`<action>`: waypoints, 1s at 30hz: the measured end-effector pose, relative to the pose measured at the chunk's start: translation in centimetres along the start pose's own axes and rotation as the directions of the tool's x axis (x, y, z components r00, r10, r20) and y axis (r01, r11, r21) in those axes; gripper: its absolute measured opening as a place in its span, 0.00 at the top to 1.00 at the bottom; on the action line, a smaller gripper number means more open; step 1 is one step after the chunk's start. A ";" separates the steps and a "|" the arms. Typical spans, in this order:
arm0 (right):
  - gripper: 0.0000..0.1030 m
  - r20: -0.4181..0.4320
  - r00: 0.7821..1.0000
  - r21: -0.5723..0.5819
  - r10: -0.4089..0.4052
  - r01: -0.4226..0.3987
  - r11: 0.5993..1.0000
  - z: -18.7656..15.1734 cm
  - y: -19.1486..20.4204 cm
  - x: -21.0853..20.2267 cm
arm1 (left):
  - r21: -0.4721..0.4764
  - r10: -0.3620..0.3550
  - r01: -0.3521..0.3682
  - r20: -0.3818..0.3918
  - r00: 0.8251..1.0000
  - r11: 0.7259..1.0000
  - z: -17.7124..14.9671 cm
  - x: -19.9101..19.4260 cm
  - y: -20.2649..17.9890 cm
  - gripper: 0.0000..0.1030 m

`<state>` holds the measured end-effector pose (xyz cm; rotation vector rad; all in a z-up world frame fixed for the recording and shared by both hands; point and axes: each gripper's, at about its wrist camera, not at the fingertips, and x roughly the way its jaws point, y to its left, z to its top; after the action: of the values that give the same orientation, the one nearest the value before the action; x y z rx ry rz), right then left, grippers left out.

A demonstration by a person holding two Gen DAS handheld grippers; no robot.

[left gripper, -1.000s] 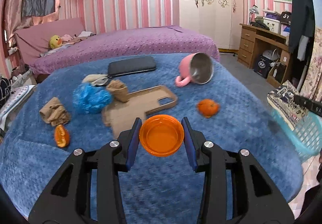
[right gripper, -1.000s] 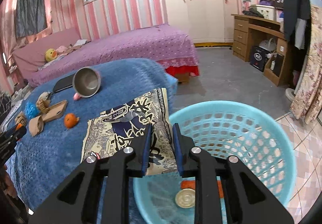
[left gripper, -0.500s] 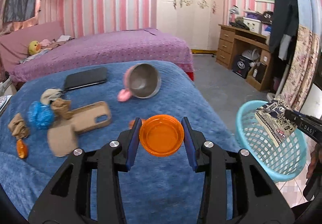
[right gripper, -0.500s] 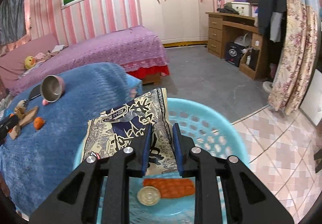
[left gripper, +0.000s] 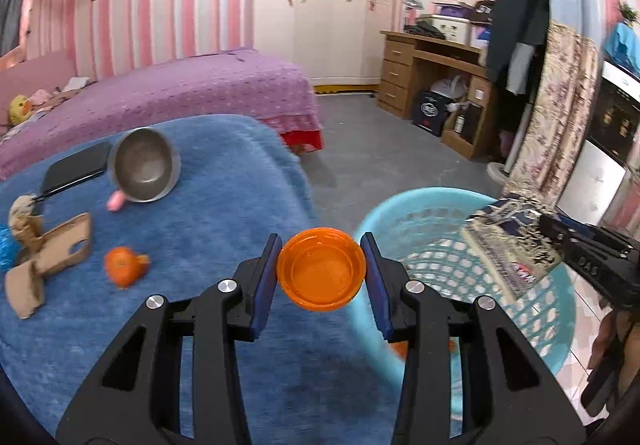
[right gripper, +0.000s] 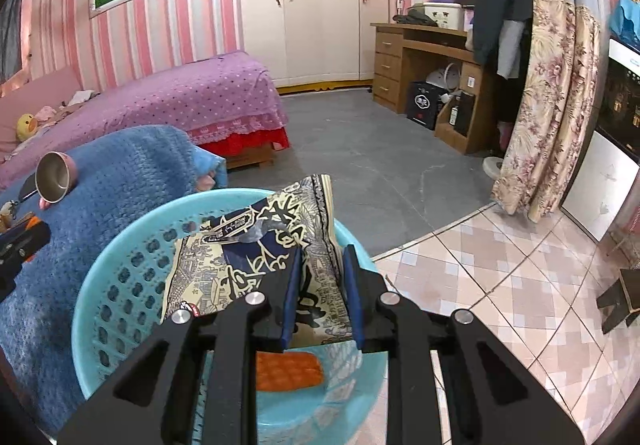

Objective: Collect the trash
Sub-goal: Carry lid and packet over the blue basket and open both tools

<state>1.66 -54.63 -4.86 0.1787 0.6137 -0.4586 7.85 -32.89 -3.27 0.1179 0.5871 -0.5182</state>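
Note:
My left gripper (left gripper: 321, 277) is shut on an orange plastic lid (left gripper: 322, 275), held above the edge of the blue blanket next to the light blue basket (left gripper: 440, 245). My right gripper (right gripper: 319, 293) is shut on a patterned snack bag (right gripper: 256, 249), which hangs over the basket (right gripper: 120, 277). An orange wrapper (right gripper: 288, 369) lies on the basket's floor. In the left wrist view the snack bag (left gripper: 508, 245) and the right gripper (left gripper: 576, 257) show at the right, over the basket. Orange peel (left gripper: 122, 265), brown paper scraps (left gripper: 28, 233) and a blue wad (left gripper: 4, 249) lie on the blanket.
A pink steel mug (left gripper: 144, 165) lies on its side by a black phone (left gripper: 76, 167) and a tan phone case (left gripper: 64, 249) on the blue blanket (left gripper: 200, 229). Behind stand a purple bed (right gripper: 180, 97), a wooden desk (right gripper: 424, 57) and a floral curtain (right gripper: 552, 105).
Both views have swung right. The lid has travelled from over the blanket's middle to the basket's rim. The snack bag has moved from the blanket's edge to above the basket's inside.

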 end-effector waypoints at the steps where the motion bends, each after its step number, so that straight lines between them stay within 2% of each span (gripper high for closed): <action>1: 0.79 -0.001 1.000 0.002 -0.005 0.005 1.000 0.0 -0.2 0.0 | 0.007 -0.010 0.010 0.001 1.000 1.000 0.0 0.1 -0.7 0.62; 7: 0.79 -0.018 0.999 0.007 -0.032 0.032 0.999 -0.3 -1.0 0.5 | 0.031 -0.059 0.060 -0.016 0.998 0.998 0.2 1.3 -3.7 0.62; 10: 0.79 -0.015 0.999 0.015 -0.046 0.046 0.999 -0.4 -1.4 0.3 | 0.051 -0.060 0.062 -0.031 0.998 0.997 0.3 2.1 -4.8 0.62; 16: 0.79 -0.030 0.999 0.040 -0.039 0.041 0.998 -0.6 -2.0 0.6 | 0.023 -0.087 0.089 -0.071 0.994 0.996 0.3 3.1 -4.8 0.61; 19: 0.79 -0.033 0.999 0.037 -0.038 0.039 0.999 -0.7 -1.8 0.7 | 0.040 -0.064 0.067 -0.065 0.996 0.997 0.4 3.2 -4.7 0.47; 22: 0.79 -0.033 0.999 0.038 -0.039 0.040 0.998 -0.7 -1.8 0.7 | 0.047 -0.036 0.038 -0.050 0.998 0.998 0.4 3.0 -4.0 0.37; 26: 0.79 -0.029 0.999 0.046 -0.046 0.047 0.998 -0.7 -1.9 0.6 | 0.018 0.001 -0.001 -0.029 1.000 1.000 0.6 2.6 -2.1 0.19; 30: 0.78 -0.026 0.999 0.043 -0.045 0.047 0.998 -0.7 -1.8 0.6 | -0.015 0.046 -0.046 -0.014 0.999 0.999 0.8 2.2 0.3 0.11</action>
<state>0.90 -56.20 -5.85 0.2127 0.6340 -0.5152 9.97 -33.75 -3.80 0.1205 0.5997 -0.4685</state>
